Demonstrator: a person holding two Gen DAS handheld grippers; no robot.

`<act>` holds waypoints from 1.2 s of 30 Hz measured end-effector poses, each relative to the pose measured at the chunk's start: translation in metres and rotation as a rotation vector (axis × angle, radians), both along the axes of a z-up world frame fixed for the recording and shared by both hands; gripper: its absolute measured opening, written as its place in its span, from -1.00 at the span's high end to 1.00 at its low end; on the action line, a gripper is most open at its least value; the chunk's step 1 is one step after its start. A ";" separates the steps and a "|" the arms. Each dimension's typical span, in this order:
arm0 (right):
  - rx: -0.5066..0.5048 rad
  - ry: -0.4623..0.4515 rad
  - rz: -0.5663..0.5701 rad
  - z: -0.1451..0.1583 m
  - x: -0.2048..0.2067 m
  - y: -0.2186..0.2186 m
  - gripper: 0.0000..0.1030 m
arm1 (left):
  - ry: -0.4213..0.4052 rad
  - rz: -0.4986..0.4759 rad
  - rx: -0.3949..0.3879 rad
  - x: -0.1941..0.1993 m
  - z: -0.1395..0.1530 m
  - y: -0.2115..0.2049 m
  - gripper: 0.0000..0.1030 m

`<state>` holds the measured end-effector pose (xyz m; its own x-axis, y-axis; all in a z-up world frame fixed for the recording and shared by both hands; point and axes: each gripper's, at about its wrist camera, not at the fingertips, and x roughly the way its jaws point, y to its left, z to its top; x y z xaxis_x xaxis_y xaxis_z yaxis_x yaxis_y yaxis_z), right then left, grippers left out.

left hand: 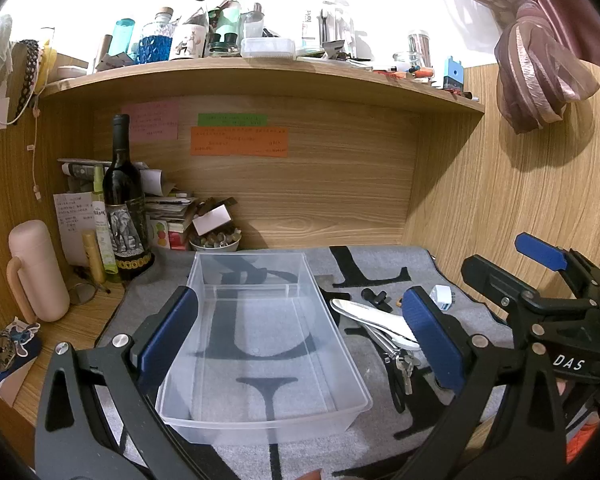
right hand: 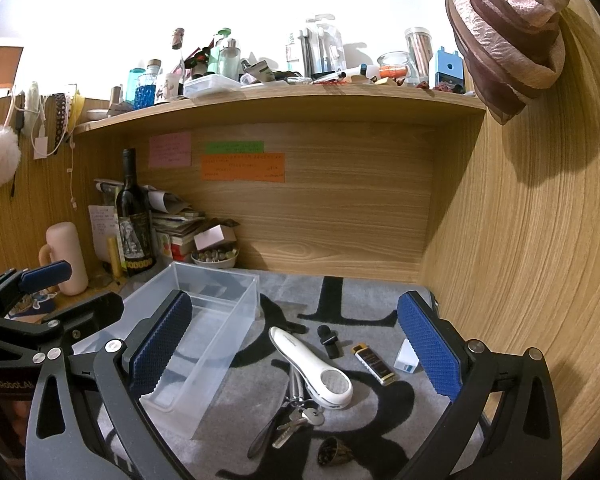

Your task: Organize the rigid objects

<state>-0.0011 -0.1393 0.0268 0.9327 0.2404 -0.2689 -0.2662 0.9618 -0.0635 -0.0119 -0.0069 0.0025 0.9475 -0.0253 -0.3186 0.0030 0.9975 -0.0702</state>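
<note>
A clear empty plastic bin [left hand: 260, 344] sits on the grey mat; it also shows in the right wrist view [right hand: 204, 328]. To its right lie a white handheld device [right hand: 312, 364], a bunch of keys [right hand: 300, 420], a small black clip-on piece [right hand: 328, 340], a black and gold lighter [right hand: 374, 362], a small white box [right hand: 406, 356] and a dark shell-like piece [right hand: 334, 452]. My left gripper [left hand: 300, 336] is open over the bin, empty. My right gripper [right hand: 296, 344] is open above the loose objects, empty.
A wine bottle [left hand: 126, 208], a pink flask [left hand: 38, 272], stacked papers and a bowl of small stones [left hand: 216, 240] crowd the back left corner. A wooden wall [right hand: 520, 260] stands close on the right. A cluttered shelf [left hand: 260, 68] runs overhead.
</note>
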 end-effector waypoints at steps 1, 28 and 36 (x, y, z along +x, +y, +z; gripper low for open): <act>0.000 0.000 0.000 0.000 0.000 0.000 -1.00 | 0.001 0.000 -0.001 0.000 0.000 0.000 -1.00; -0.010 0.131 -0.035 -0.021 0.031 -0.013 -0.75 | 0.224 0.100 -0.016 0.045 -0.014 0.085 -0.32; -0.012 0.242 -0.072 -0.045 0.044 -0.026 -0.61 | 0.429 0.048 -0.039 0.080 -0.039 0.106 -0.02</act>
